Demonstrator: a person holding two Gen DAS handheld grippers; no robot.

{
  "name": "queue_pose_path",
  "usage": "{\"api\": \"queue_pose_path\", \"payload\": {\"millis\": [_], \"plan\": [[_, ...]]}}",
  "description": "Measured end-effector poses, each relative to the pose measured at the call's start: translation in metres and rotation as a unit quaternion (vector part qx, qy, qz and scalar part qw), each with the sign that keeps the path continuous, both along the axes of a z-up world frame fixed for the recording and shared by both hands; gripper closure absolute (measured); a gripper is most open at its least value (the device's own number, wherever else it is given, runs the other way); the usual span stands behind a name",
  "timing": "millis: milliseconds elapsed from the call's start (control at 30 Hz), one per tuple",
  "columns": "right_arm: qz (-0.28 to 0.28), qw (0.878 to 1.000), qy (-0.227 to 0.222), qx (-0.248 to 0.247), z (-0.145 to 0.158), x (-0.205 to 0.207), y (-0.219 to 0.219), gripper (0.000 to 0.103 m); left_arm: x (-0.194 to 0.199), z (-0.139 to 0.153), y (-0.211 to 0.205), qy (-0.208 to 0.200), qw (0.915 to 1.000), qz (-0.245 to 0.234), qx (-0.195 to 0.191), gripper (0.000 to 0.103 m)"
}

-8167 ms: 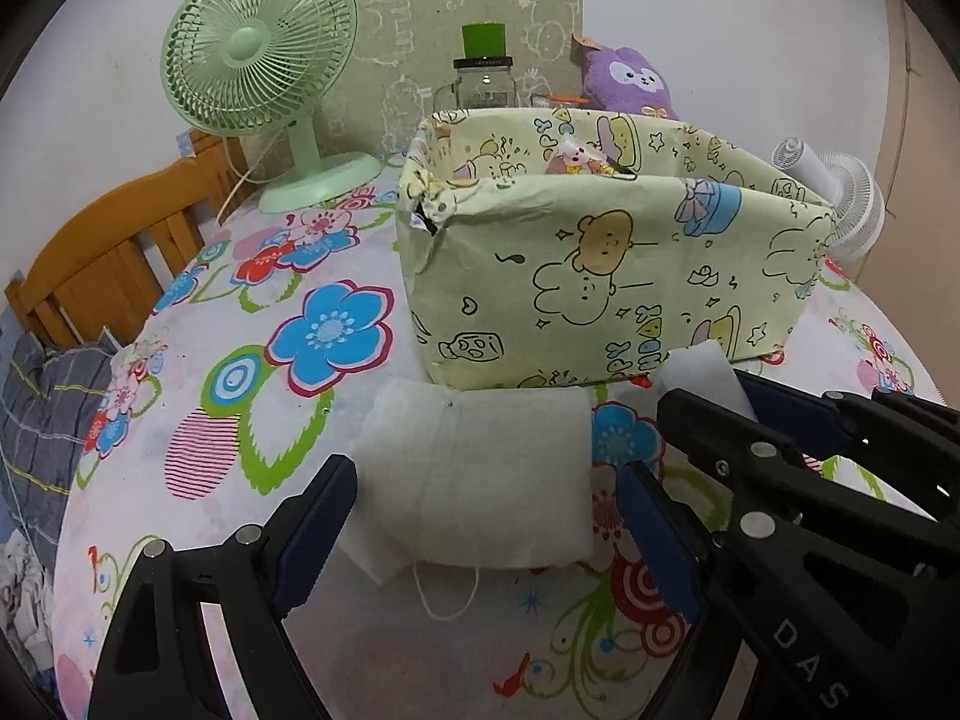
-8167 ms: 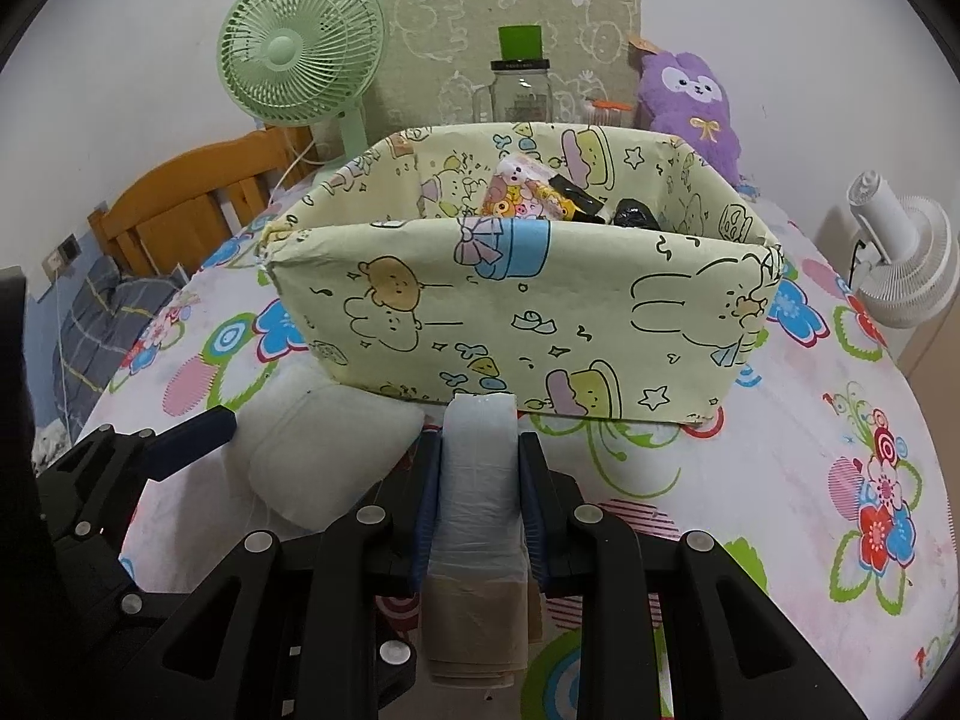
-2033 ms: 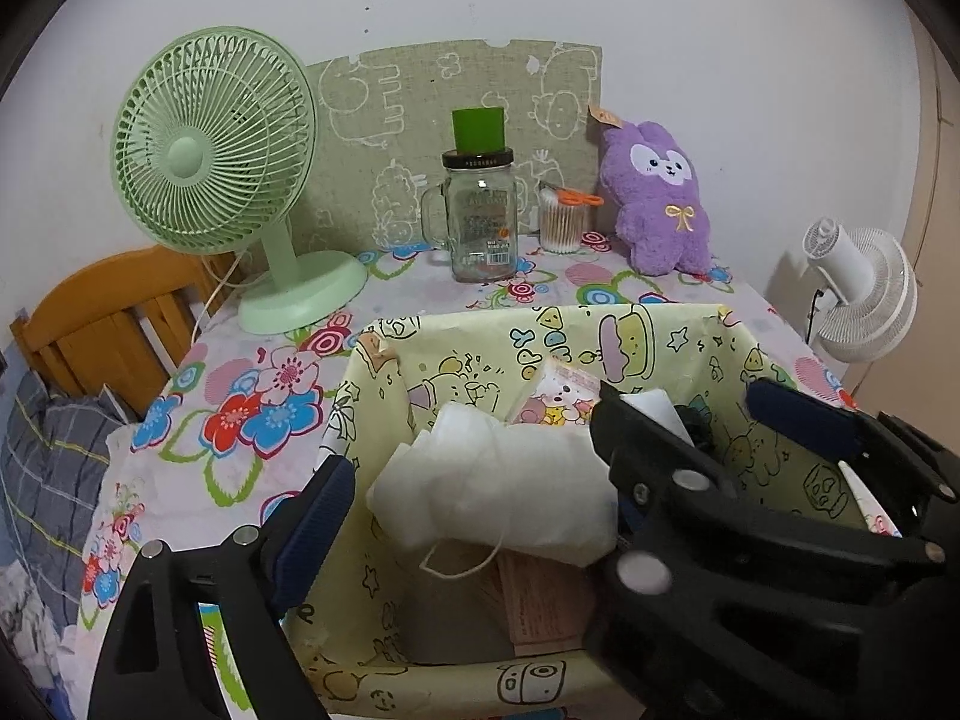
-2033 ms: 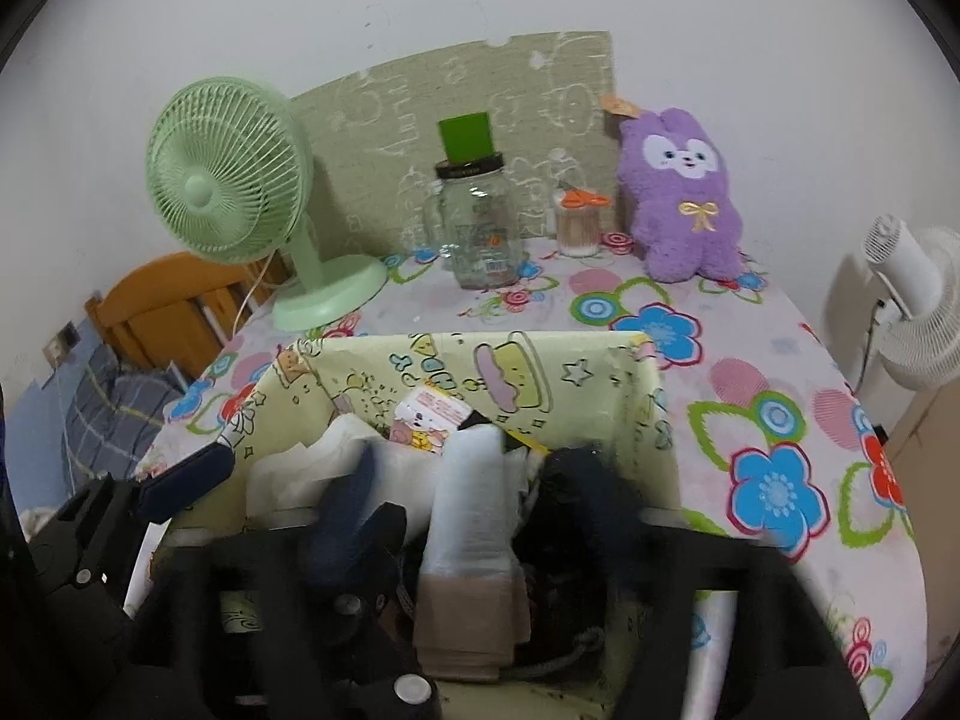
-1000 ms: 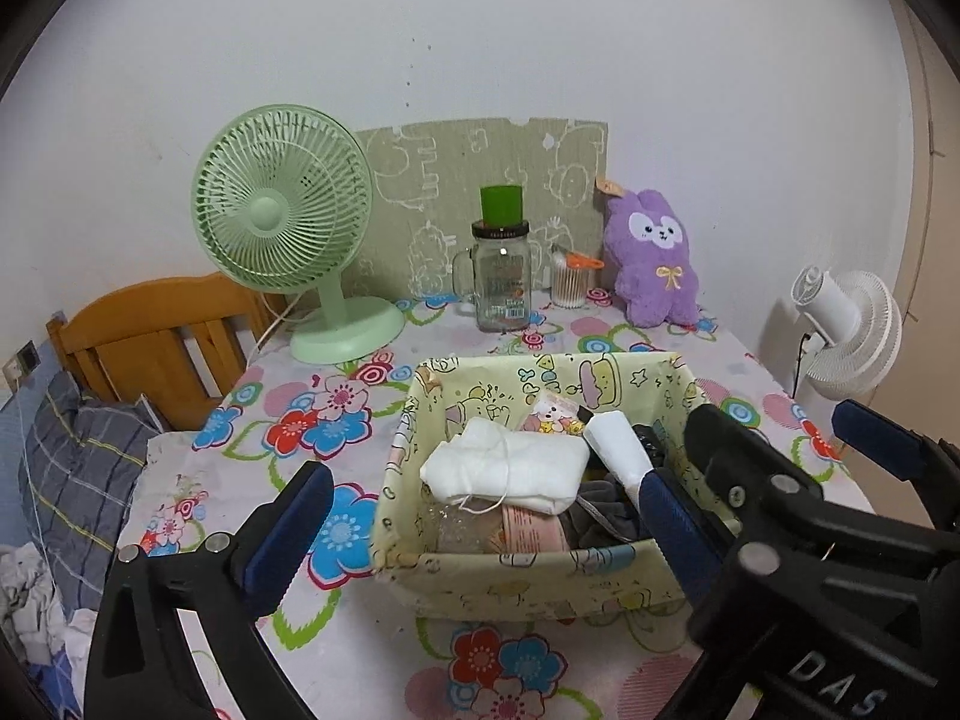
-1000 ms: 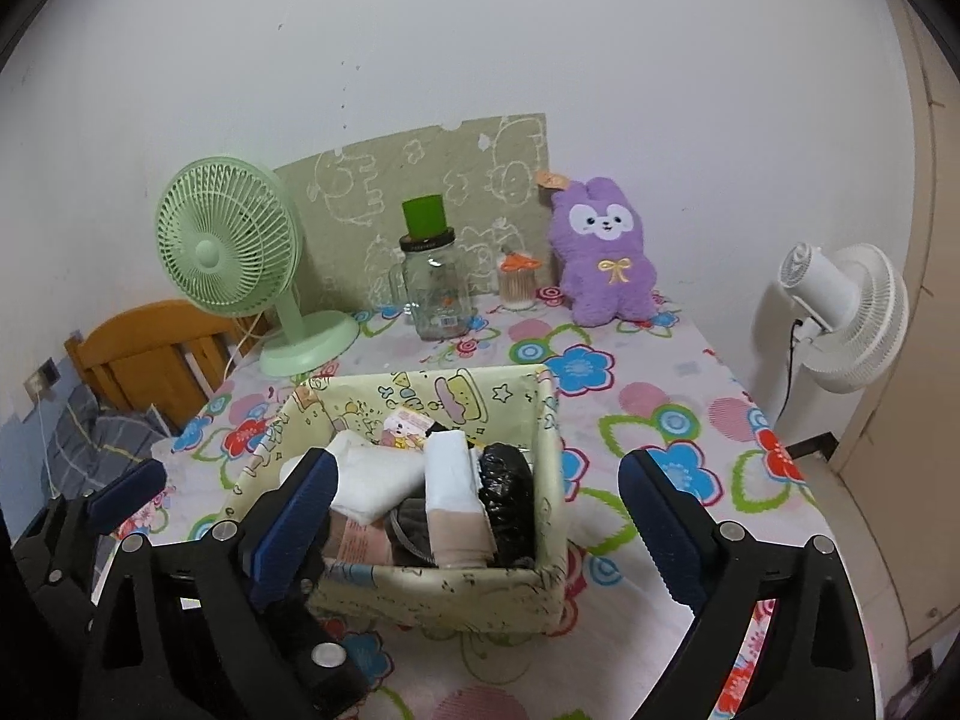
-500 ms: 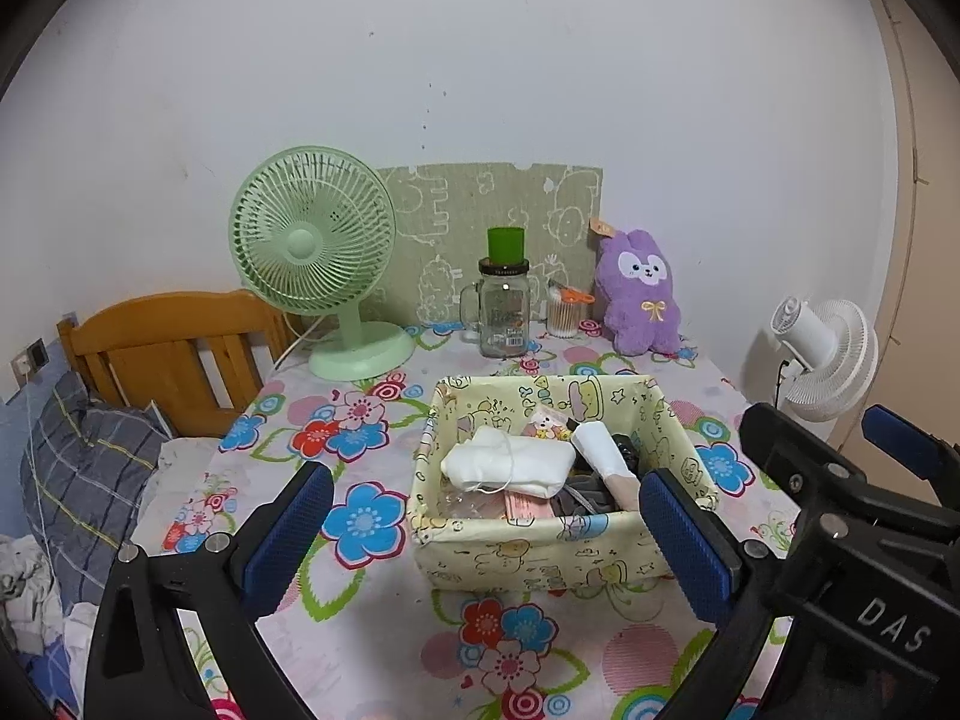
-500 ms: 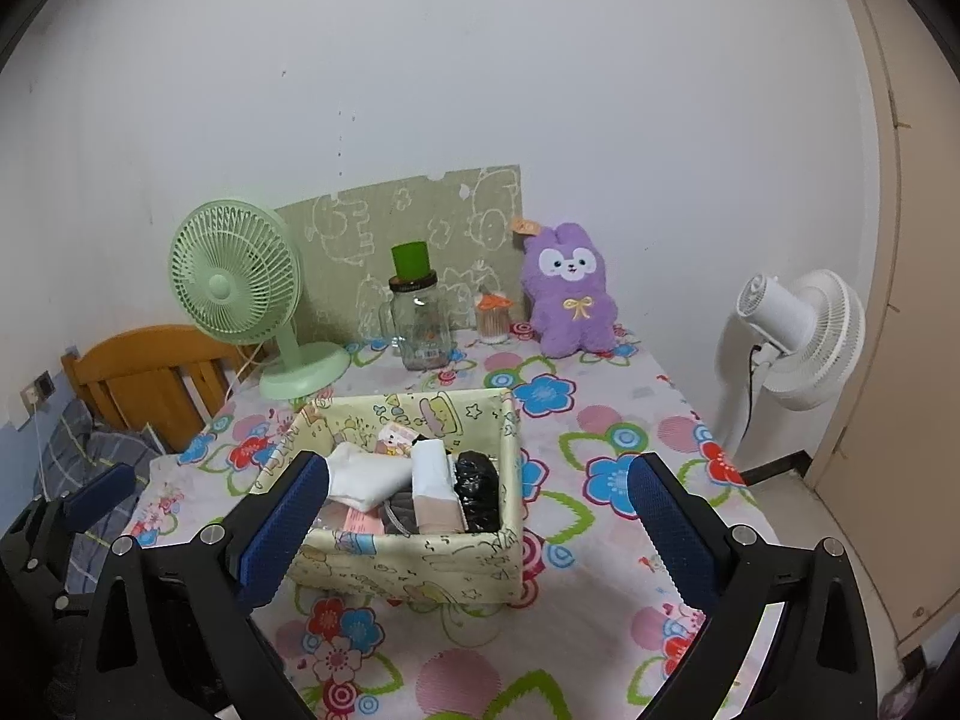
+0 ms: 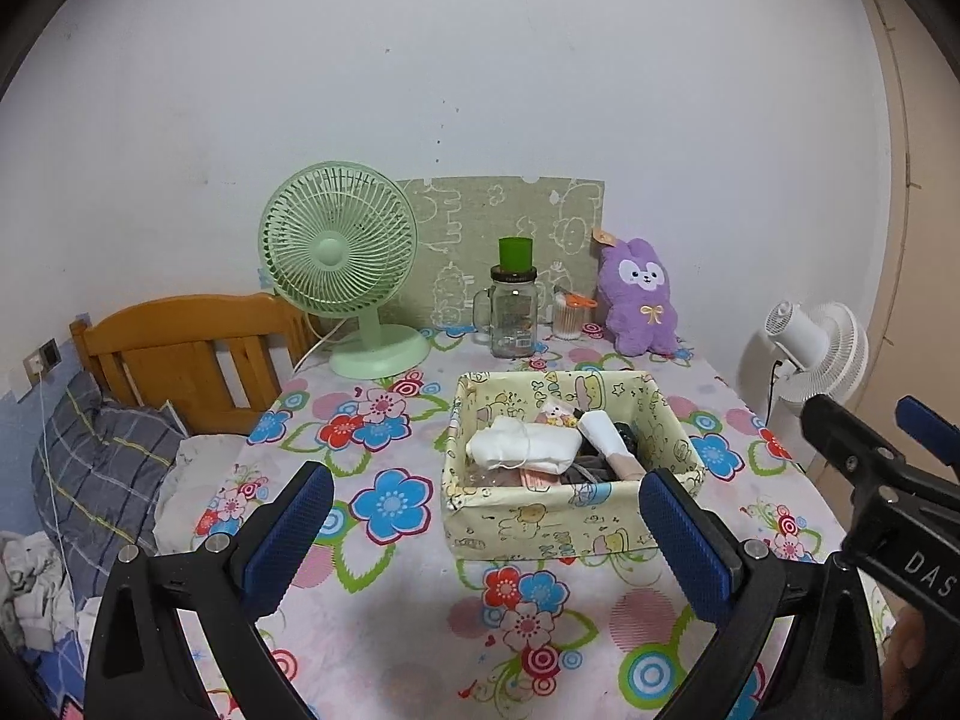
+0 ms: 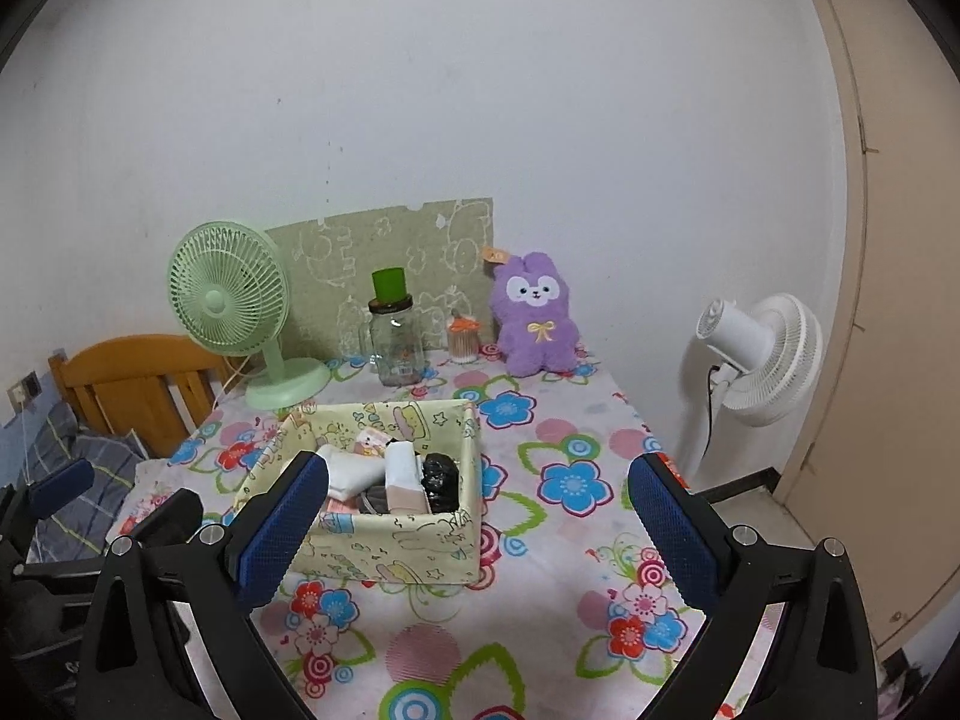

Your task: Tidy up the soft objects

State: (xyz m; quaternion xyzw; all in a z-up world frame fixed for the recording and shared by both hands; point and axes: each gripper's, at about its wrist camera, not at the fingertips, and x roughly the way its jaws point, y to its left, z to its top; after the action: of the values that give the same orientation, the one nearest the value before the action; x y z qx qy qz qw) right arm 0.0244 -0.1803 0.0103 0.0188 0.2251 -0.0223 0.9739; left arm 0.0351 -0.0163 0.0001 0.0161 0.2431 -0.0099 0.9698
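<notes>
- This is a lived-in room of a home, most likely a bedroom.
- A small table (image 9: 384,612) under a bright flower-print cloth stands against a plain white wall (image 9: 480,90).
- At the left a wooden bed frame (image 9: 180,348) rises beside the table, with a grey checked pillow (image 9: 102,468) below it.
- At the far edge of the table stand a pale green desk fan (image 9: 339,264), a glass mug jar (image 9: 513,315) and a purple plush rabbit (image 9: 639,300).
- A white standing fan (image 10: 759,354) stands on the floor to the right, next to a beige door (image 10: 888,360).
- A wall socket (image 9: 45,354) sits at the far left.
</notes>
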Motion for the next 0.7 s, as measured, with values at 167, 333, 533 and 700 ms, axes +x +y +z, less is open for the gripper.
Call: {"api": "queue_pose_path", "payload": {"millis": [167, 333, 533, 700], "plan": [[-0.005, 1.000, -0.009, -0.026, 0.000, -0.014, 0.001, 0.002, -0.012, 0.000, 0.009, -0.014, 0.9996, 0.023, 0.006, 0.000], [-0.006, 1.000, -0.014, -0.027, 0.003, -0.030, 0.002, 0.002, -0.026, 0.003, 0.016, -0.024, 0.9991, 0.035, 0.004, 0.000], [-0.013, 0.999, -0.027, -0.011, 0.012, -0.048, 0.001, 0.002, -0.042, 0.010, 0.019, -0.034, 0.9987, 0.038, -0.005, 0.000], [-0.013, 0.999, -0.035, -0.008, 0.017, -0.057, 0.000, 0.002, -0.051, 0.015, 0.018, -0.041, 0.9987, 0.026, -0.015, 0.000]]}}
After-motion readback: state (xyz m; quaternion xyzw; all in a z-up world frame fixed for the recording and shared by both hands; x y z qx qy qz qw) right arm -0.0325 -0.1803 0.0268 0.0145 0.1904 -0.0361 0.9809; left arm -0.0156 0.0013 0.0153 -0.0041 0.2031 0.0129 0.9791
